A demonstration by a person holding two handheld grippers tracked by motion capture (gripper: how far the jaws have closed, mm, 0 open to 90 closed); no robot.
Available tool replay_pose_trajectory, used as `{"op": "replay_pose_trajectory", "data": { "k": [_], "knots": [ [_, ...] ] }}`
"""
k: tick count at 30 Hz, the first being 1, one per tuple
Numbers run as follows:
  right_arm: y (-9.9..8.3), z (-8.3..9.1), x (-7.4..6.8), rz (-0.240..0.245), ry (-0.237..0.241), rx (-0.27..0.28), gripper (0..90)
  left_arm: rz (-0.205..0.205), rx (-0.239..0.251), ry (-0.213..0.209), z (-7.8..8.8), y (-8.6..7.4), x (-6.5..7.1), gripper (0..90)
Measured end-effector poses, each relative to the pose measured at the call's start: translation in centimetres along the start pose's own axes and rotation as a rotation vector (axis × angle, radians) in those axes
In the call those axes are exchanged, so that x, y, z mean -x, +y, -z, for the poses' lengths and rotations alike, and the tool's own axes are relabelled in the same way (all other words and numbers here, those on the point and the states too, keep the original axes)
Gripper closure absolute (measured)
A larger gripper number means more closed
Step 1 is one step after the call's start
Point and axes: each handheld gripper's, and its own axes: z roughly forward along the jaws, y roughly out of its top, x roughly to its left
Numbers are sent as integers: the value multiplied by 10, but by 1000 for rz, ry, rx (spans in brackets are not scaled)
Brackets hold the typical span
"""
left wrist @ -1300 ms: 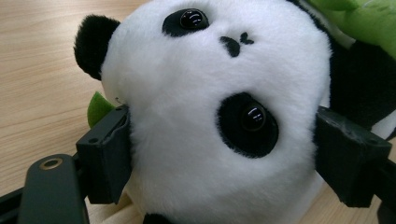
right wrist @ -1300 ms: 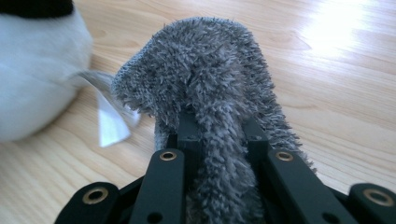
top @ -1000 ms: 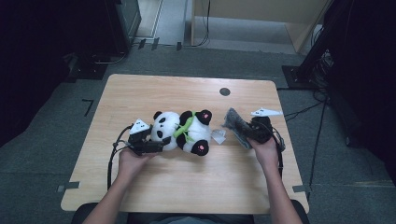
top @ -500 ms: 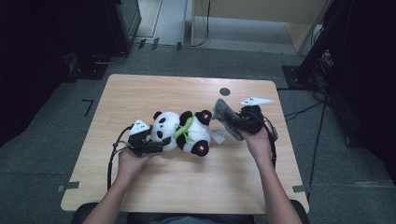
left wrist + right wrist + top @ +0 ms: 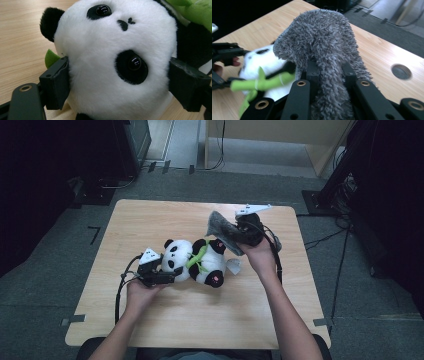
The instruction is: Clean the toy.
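- Panda (image 5: pixel 197 261) lies on its side near the middle of the bench (image 5: pixel 150 220), head toward the person's left, a green plush piece (image 5: pixel 196 260) across its chest.
- Left tool (image 5: pixel 165 276) sits low at the panda's head, jaws spread wide and pressed against both sides of the white head (image 5: pixel 112 62), one black pad at each cheek; a hand (image 5: pixel 140 292) holds it from below.
- Right tool (image 5: pixel 235 235) is raised above the bench beyond the panda's feet, jaws nearly together and clamped on a grey fuzzy cloth (image 5: pixel 222 227).
- Cloth stands up between the jaws in the right gripper view, its top folding over toward the panda (image 5: pixel 262 62).
- White tag (image 5: pixel 233 266) lies on the bench beside the panda's lower body.
- Round hole (image 5: pixel 401 71) is set in the bench top off to the side of the cloth.
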Motion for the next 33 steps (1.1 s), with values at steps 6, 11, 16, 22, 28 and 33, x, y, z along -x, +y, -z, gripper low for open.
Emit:
{"op": "replay_pose_trajectory", "data": {
  "k": [6,11,16,22,28,33],
  "knots": [
    [24,-22,-22,43,37,-26,752,0,-5,2,1,1,1,162],
    [39,-47,-39,79,62,-58,747,8,-5,0,1,1,0,188],
    [50,-76,-54,89,91,-89,745,3,-9,5,2,2,0,230],
    [57,-107,-76,121,125,-117,742,10,-10,4,2,2,0,251],
    [53,-135,-93,132,159,-159,740,1,-17,10,2,3,0,252],
    [40,-156,-106,212,127,-255,728,17,-41,15,2,4,0,287]
  ]
}}
